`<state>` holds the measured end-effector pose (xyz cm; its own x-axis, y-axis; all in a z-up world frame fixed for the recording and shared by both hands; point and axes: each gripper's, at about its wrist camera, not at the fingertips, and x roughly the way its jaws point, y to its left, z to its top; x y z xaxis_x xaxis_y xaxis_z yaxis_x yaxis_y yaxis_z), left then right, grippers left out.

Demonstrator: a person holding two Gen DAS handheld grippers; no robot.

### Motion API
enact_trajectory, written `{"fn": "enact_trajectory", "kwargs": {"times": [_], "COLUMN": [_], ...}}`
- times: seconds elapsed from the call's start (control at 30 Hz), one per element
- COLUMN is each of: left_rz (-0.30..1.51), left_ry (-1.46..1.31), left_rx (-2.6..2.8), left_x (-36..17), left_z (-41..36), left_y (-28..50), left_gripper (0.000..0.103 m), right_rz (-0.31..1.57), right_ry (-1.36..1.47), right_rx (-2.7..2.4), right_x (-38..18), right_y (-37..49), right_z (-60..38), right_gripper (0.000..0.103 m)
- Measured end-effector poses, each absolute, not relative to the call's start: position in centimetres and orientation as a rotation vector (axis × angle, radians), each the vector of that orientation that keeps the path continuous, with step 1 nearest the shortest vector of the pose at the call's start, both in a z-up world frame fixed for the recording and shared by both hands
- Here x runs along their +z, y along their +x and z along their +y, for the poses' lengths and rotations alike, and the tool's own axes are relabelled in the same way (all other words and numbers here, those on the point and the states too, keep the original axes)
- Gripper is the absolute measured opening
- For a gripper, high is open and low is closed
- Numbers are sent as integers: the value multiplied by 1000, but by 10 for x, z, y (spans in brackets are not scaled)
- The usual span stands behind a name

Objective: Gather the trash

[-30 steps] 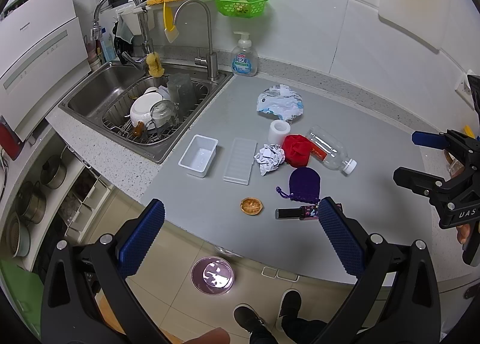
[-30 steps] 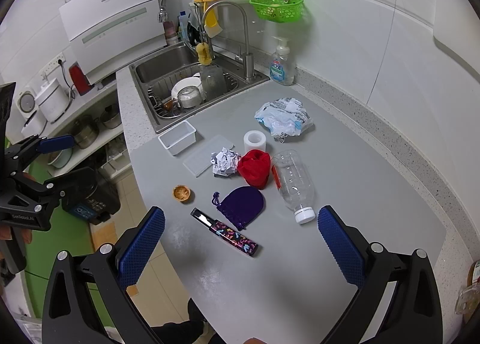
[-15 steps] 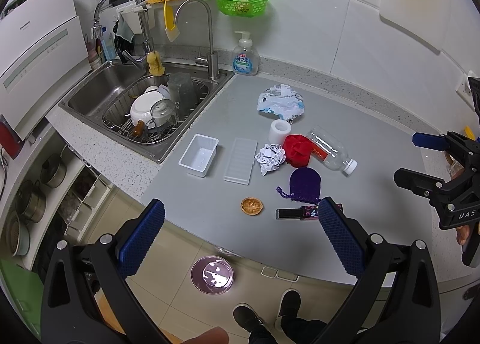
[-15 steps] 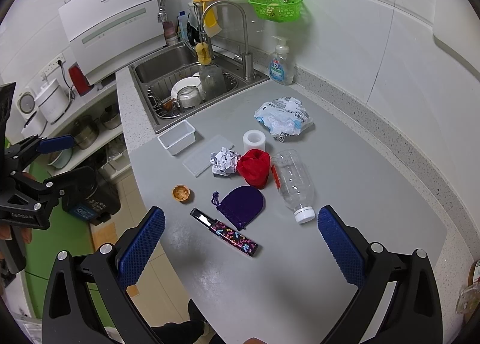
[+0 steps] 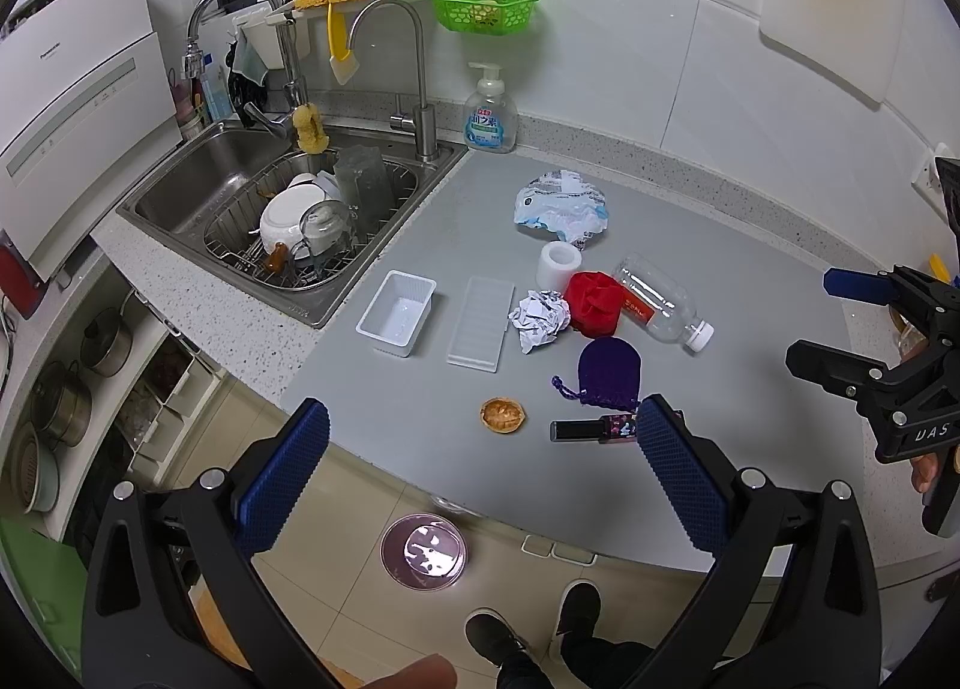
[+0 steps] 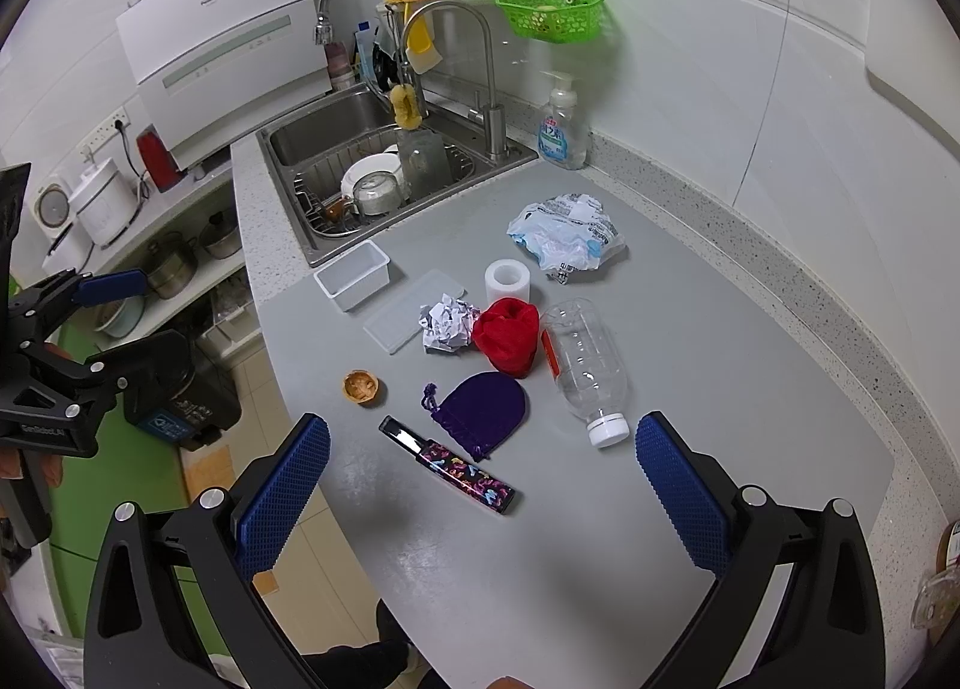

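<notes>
On the grey counter point(image 5: 750, 281) lie a crumpled paper ball point(image 5: 540, 318) point(image 6: 447, 323), an empty plastic bottle point(image 5: 659, 305) point(image 6: 585, 368), a crumpled plastic bag point(image 5: 561, 207) point(image 6: 564, 236), a walnut shell half point(image 5: 503, 416) point(image 6: 360, 387), a red pouch point(image 5: 594, 302) point(image 6: 507, 335), a purple pouch point(image 5: 607, 371) point(image 6: 483, 410) and a patterned stick point(image 6: 447, 464). My left gripper point(image 5: 480, 470) is open and empty, off the counter's near edge. My right gripper point(image 6: 480, 473) is open and empty above the counter's near end.
A white tray point(image 5: 397, 312), its lid point(image 5: 482, 323) and a white tape roll point(image 5: 559, 263) sit mid-counter. A sink point(image 5: 198, 191) with dishes is at the left, a soap bottle point(image 5: 491, 116) behind. A dark bin point(image 6: 180, 389) stands on the floor.
</notes>
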<state>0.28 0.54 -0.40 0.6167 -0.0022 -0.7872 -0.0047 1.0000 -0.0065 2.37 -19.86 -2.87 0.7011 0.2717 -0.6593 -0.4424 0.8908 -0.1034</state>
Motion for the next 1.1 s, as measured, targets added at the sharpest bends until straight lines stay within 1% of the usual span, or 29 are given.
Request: {"fn": "enact_trajectory", "kwargs": {"times": [1.1], "left_rz": [908], "left_ry": [-9], "left_rx": [2], "left_x": [-5], "left_z": [6], "left_y": [4], "left_gripper": [100], "right_rz": [690], "right_ry": [-265], "right_rx": [404], "right_x": [-29], "right_y": [23], "right_z": [-198], "right_gripper": [98]}}
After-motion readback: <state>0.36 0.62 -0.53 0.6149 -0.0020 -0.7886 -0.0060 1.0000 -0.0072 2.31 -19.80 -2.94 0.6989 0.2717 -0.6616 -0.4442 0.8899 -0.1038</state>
